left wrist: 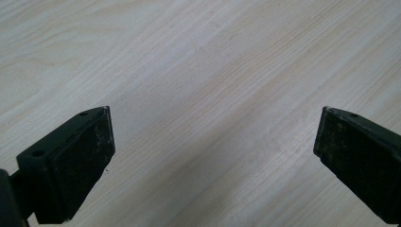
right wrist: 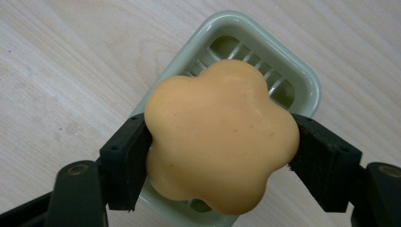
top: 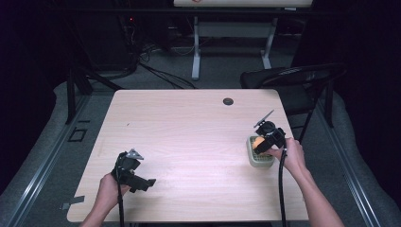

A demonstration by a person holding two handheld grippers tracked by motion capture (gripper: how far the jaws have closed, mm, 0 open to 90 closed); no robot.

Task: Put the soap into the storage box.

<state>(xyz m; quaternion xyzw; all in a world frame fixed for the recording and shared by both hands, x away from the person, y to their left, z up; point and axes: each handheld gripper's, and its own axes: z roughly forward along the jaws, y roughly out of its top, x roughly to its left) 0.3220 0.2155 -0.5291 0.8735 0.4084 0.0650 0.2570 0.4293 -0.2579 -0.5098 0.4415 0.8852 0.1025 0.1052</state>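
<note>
An orange flower-shaped soap [right wrist: 220, 135] sits between the two black jaws of my right gripper [right wrist: 220, 156], which is shut on it from both sides. Under the soap lies a pale green slatted soap dish [right wrist: 302, 80]; whether the soap rests in it or hangs just above I cannot tell. In the high view the dish [top: 260, 160] stands near the table's right edge with the right gripper [top: 265, 142] over it and the soap [top: 258, 143] peeking out. My left gripper [top: 139, 182] hovers at the front left of the table, open [left wrist: 213, 156], with bare wood between its jaws.
The light wood table [top: 189, 137] has a small round cable hole [top: 228, 101] near its far edge. A black chair [top: 293, 80] stands off the far right corner. Cables and another desk's legs lie on the floor beyond.
</note>
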